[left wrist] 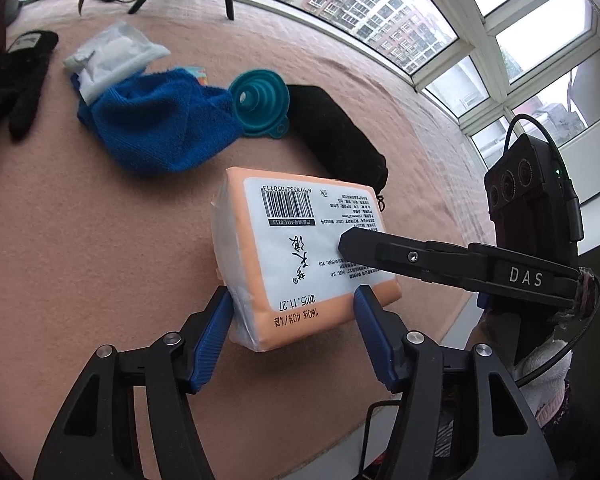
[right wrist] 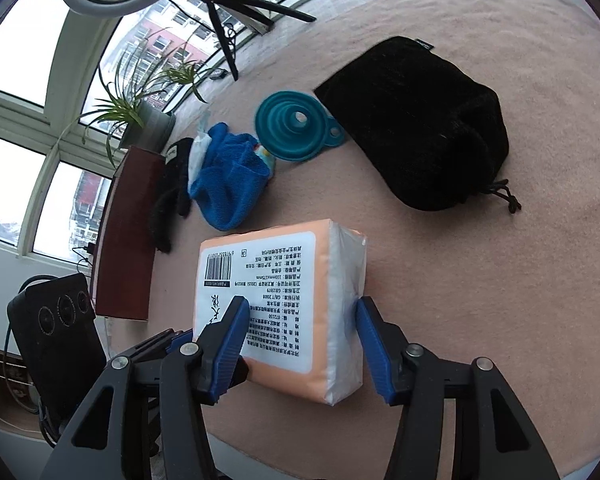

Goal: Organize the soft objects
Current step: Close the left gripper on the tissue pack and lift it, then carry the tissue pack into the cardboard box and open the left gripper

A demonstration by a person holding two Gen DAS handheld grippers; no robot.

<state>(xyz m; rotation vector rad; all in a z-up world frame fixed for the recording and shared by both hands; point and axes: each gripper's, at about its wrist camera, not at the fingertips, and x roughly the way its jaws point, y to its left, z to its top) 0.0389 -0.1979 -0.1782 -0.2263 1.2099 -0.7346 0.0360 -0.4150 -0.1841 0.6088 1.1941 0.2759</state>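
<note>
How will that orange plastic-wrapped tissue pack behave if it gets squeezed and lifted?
The orange plastic-wrapped tissue pack probably gives under pressure, since its film looks loose and wrinkled at the white side. The glossy wrap may slip. It likely lifts easily, being soft tissue.

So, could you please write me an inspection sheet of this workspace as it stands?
Surface: pink cloth-covered table, bare patches between items.
Job's things: orange tissue pack label up; blue towel bunched; white wipes packet on the towel; black glove; black drawstring pouch.
Clutter: teal funnel beside the pouch.
Grippers: left gripper pads at both sides of the tissue pack; right gripper straddles it, one finger over the label.
Cables: a black cable on the right gripper's camera unit.
Surroundings: windows, potted plant, tripod.
</note>
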